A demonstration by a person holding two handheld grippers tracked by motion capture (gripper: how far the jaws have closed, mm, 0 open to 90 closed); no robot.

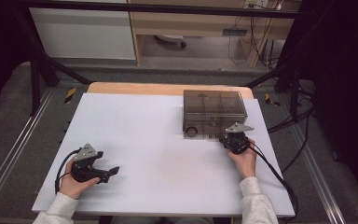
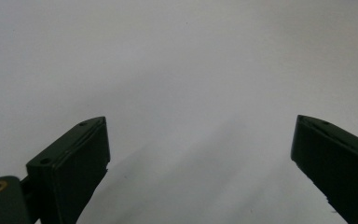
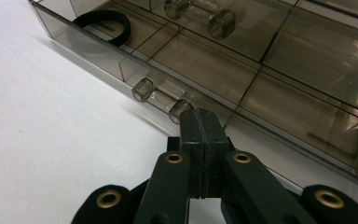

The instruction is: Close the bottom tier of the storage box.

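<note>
White-covered table (image 1: 158,154), smoky clear drawer box (image 1: 214,106) at its far right edge

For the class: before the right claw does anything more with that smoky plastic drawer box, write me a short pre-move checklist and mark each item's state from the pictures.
1. Right claw shut, tips at the bottom drawer's clear handle: ok.
2. Handle actually gripped: cannot tell; the jaws look closed on each other beside it.
3. Bottom drawer pulled partly out: ok.
4. Black ring lying inside the drawer's end compartment: ok.
5. Left claw open, empty, far from the drawer box: ok.
6. Box fully on the white table: ok.
</note>
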